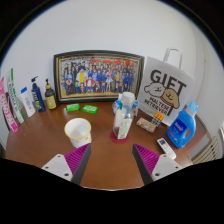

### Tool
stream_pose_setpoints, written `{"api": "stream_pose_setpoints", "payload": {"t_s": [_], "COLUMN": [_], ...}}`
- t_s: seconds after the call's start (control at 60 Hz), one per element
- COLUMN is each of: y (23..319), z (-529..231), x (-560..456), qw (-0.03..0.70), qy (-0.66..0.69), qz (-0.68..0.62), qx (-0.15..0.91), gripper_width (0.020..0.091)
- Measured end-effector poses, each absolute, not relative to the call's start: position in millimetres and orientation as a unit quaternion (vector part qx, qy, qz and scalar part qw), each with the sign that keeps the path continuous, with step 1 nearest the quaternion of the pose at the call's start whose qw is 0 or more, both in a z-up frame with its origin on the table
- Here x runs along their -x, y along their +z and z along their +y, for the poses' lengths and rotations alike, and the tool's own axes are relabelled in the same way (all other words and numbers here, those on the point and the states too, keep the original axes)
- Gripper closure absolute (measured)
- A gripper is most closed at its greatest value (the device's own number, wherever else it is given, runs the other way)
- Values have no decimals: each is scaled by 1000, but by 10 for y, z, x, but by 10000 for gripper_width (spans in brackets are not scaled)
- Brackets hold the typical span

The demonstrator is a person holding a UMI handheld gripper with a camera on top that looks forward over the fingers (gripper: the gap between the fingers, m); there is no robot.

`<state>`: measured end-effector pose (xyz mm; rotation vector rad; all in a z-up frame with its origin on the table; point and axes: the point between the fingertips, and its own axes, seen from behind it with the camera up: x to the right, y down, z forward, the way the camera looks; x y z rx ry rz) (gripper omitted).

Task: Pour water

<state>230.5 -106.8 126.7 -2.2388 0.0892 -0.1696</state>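
A clear plastic water bottle (123, 116) with a blue cap stands upright on a small red coaster in the middle of the wooden table (105, 160). To its left sits a pale yellow cup (78, 131). My gripper (112, 162) is open, its two magenta pads (78, 160) wide apart with only bare table between them. Both the bottle and the cup stand beyond the fingertips, apart from them.
A framed group photo (98, 76) leans on the back wall. A white gift bag (166, 88) and a blue detergent bottle (184, 125) stand at the right. Several toiletry bottles (30, 97) line the left. Green sponges (81, 108) lie before the frame.
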Motion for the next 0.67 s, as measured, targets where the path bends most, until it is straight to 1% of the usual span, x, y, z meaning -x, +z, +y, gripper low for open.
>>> {"api": "stream_pose_setpoints", "payload": {"t_s": [0.15,0.3,0.667], "y": [1588,1814,2019], "z": [-1651,-1974,-2126], "x": [-1903,-1545,-1235], "qw": [427,431,438], "qy": [-82,-76,-89], "qz": [43,49,43], "qx": [899,898,894], "gripper_width": [250,250,250]}}
